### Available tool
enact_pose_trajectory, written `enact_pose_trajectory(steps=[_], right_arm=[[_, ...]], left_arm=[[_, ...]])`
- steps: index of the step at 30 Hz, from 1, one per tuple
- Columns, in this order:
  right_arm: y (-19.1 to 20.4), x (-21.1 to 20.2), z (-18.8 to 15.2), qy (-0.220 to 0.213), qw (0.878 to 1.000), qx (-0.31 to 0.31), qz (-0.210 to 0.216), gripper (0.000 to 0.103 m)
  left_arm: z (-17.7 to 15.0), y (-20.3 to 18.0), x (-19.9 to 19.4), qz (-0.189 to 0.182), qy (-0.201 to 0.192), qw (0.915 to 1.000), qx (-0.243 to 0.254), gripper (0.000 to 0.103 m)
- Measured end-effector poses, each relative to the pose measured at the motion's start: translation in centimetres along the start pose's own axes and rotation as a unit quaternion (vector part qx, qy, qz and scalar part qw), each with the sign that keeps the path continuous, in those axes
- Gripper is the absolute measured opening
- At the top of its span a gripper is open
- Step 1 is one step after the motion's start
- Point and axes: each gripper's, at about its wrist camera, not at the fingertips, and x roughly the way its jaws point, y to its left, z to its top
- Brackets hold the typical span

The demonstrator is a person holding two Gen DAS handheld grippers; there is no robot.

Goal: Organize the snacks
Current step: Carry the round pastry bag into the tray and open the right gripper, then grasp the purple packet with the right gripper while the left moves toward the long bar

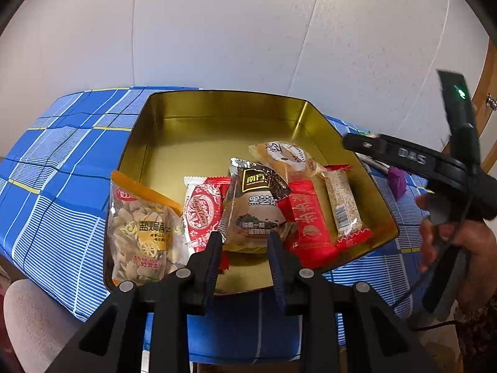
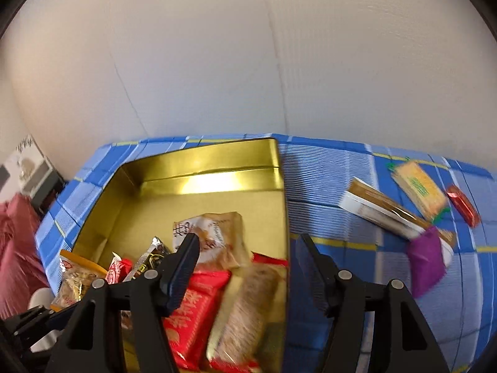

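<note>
Snacks packed in a row along the near side of a gold tin (image 1: 217,130), on a blue checked tablecloth (image 1: 62,161). From left to right in the left wrist view: an orange bag of nuts (image 1: 141,233), a red and white lace-pattern packet (image 1: 202,214), a brown sesame packet (image 1: 254,214), a red packet (image 1: 307,220) and a clear sesame bar (image 1: 343,205) with red ends. Behind them, lying partly on the red packet, a pale round pastry (image 1: 285,155) in clear wrap. Far half of the tin bare.

Outside the tin, on the cloth at the right in the right wrist view: a white and gold flat box (image 2: 382,208), a yellow cracker pack (image 2: 419,186), a small red candy (image 2: 464,206) and a purple packet (image 2: 427,261) touching the box end. These well apart from the tin; right wall of the tin between them and the packed snacks.

Left gripper (image 1: 245,242) over the near edge of the tin, fingers narrow, nothing pinched; brown sesame packet just beyond the tips, between the lace packet and the red packet. Right gripper (image 2: 248,248) with fingers about half apart and empty, astride the right wall of the tin: left finger over the pastry, right finger over the cloth. Picture blurred there. Hand (image 1: 456,242) on the right gripper handle at the right edge of the left wrist view.
</note>
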Motion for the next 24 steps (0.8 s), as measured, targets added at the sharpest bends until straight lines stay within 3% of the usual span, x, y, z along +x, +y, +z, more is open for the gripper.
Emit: enact_pose_trajectory(steps=[8,18,24], right_arm=[[-4.9,-3.4,-2.7,-0.006,0.998,0.027,-0.048,0.065],[-11.9,-4.7,-8.4,0.031,0.991,0.096,-0.091,0.065],[-14.0,-4.5,-7.7,0.022,0.989,0.116,-0.094,0.065]], left_arm=[[-0.2,-1.2,-0.6,-0.011,-0.007,0.9999,0.011,0.03],[-0.9,-3.9,-1.1,-0.04,-0.005,0.9982,0.044,0.031],[-1.3,-5.2,-1.1,-0.045,0.0,0.9972,0.06,0.031]])
